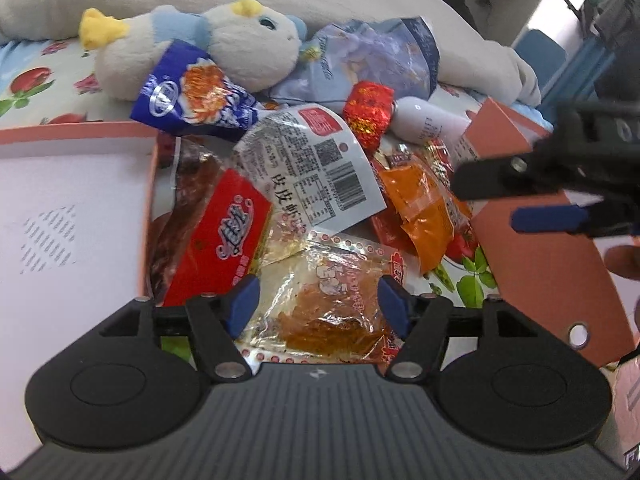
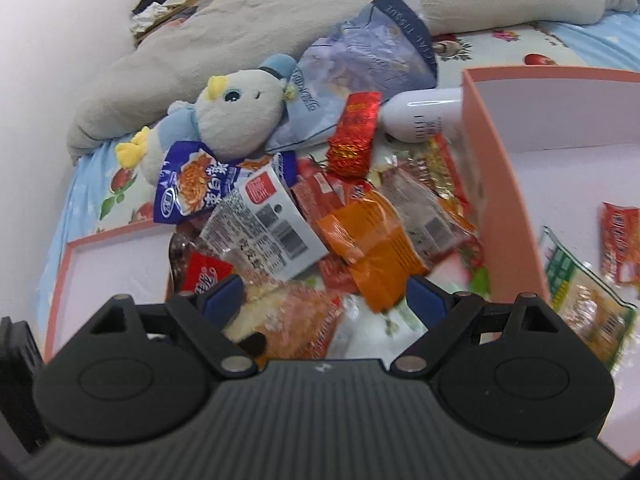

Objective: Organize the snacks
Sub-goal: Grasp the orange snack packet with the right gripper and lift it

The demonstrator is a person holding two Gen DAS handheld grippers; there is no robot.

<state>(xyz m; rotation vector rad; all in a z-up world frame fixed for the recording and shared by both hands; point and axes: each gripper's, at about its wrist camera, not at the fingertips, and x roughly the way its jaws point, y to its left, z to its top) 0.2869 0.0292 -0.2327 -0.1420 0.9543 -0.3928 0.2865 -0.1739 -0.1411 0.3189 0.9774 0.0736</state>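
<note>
A pile of snack packets lies on the bedsheet between two pink boxes. My left gripper (image 1: 318, 304) is open, its blue pads on either side of a clear packet of orange snack (image 1: 324, 300), just above it. Beyond lie a red packet (image 1: 218, 240), a white barcode packet (image 1: 312, 164), an orange packet (image 1: 420, 208), a blue packet (image 1: 192, 92) and a red foil packet (image 1: 368, 112). My right gripper (image 2: 324, 300) is open and empty above the pile, near the orange packet (image 2: 376, 248); it also shows at the right of the left wrist view (image 1: 500, 200).
A pink box (image 1: 72, 216) stands on the left, another pink box (image 2: 516, 184) on the right holding a green packet (image 2: 588, 292) and a red one (image 2: 620, 240). A plush bird (image 1: 224, 48), a tissue pack (image 1: 376, 56), a white bottle (image 1: 432, 120) and a grey blanket (image 2: 280, 12) lie behind.
</note>
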